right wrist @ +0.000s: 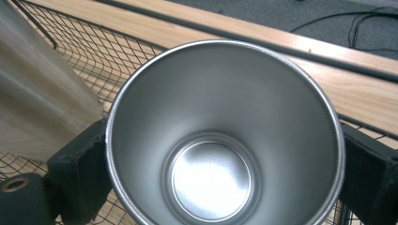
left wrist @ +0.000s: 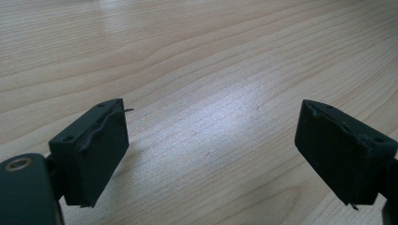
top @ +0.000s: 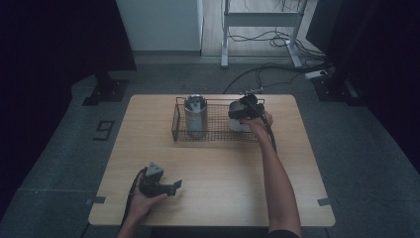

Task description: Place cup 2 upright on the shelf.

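A wire basket [top: 218,137] stands at the back middle of the wooden table [top: 223,168]. My right gripper [top: 246,112] is over the basket's right end, shut on a steel cup [top: 238,121]. In the right gripper view the cup [right wrist: 225,108] is upright with its mouth open toward the camera and empty, and a jaw presses on each side of its wall; my right gripper [right wrist: 225,176] holds it just above the basket mesh [right wrist: 108,51]. A second steel cup [top: 195,115] stands in the basket's left end. My left gripper [top: 174,186] rests near the front left, open over bare wood [left wrist: 211,154].
The second cup [right wrist: 37,103] is close on the left of the held cup in the right gripper view. Beyond the table's far edge are a dark floor, cables [top: 267,74] and a metal stand [top: 225,29]. Bare tabletop lies between the basket and the left hand.
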`<state>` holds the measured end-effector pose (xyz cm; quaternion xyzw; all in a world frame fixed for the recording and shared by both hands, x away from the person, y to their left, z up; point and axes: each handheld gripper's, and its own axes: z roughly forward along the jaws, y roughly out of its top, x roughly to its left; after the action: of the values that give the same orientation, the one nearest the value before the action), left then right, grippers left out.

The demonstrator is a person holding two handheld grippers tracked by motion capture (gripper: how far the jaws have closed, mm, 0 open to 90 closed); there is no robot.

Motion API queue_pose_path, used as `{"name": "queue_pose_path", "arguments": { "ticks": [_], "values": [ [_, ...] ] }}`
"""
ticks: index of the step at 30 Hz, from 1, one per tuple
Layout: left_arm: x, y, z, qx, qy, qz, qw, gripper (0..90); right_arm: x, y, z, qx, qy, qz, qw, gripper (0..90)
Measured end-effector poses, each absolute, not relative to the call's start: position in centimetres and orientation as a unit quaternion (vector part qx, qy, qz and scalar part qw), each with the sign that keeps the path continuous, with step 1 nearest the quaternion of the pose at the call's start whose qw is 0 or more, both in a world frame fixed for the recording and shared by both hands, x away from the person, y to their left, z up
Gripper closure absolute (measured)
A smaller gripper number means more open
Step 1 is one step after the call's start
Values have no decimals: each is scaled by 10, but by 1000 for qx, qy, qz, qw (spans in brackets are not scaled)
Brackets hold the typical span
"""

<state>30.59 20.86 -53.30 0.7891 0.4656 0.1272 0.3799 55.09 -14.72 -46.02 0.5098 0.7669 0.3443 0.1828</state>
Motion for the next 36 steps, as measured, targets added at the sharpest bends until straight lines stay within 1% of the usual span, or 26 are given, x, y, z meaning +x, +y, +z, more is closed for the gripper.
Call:
{"name": "queue_pose_path", "arguments": {
  "ticks": [12,23,28,36],
  "values": [
    [305,207,-534,794,461,123,376,103,553,-152,-473,513,773,330,173,64],
    [305,206,-534,794,462,124,375,113,551,-153,-474,509,779,322,175,59],
    [305,206,-534,795,463,121,372,113,548,-150,-472,513,776,316,189,39],
    [305,207,-534,794,465,120,371,113,542,-155,-461,511,762,350,187,4]
  ]
}}
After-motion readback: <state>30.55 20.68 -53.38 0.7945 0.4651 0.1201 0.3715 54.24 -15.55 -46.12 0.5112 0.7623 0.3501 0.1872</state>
